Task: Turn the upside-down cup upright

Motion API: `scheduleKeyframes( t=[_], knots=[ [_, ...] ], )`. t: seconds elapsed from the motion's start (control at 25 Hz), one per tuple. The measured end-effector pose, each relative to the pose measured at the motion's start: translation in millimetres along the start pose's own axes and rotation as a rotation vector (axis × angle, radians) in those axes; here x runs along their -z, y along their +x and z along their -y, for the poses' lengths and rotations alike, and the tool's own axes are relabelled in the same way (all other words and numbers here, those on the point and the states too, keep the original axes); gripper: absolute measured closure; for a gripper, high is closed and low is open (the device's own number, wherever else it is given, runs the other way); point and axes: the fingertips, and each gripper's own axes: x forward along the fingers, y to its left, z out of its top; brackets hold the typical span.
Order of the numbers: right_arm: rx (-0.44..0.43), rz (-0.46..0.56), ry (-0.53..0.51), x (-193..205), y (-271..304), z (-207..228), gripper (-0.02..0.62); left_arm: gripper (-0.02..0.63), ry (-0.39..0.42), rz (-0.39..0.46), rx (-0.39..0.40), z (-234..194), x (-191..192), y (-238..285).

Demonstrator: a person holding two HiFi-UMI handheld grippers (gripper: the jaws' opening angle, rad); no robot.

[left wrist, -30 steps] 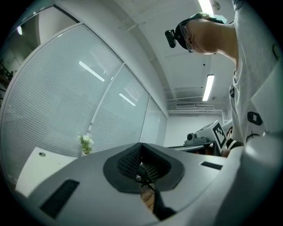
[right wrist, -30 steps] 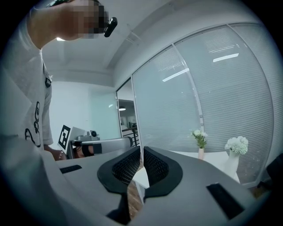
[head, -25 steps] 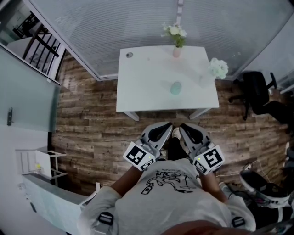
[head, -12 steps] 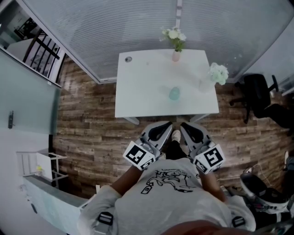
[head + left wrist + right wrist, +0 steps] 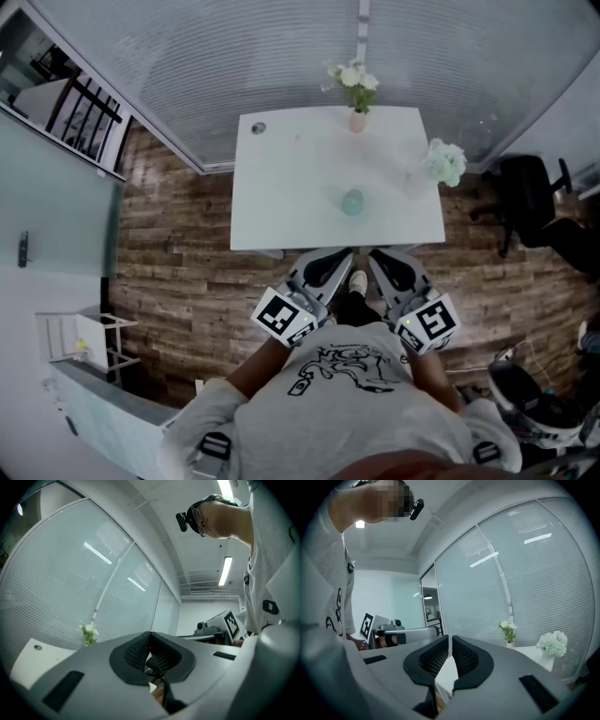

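Steps are bringing the person closer: the white table (image 5: 281, 187) is sitting nearer than a second ago. The cup (image 5: 352, 202) is waiting on it, at twelve o'clock from both hands. The left gripper (image 5: 325, 269) and right gripper (image 5: 394, 272) are staying squeezed shut, holding nothing, so the grabbing is yet to come.

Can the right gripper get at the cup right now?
Probably not yet: the right gripper is shut and held by the chest, short of the cup; nothing stands between.
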Motion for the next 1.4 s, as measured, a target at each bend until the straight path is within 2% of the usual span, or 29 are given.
scheduleKeyframes(
  t=[1.4],
  knots=[
    [-0.07, -0.001, 0.008, -33.6, 43.8, 171.6, 0.548, 0.603, 0.015, -0.022, -0.055, -69.2, -5.5, 167.9]
  ],
)
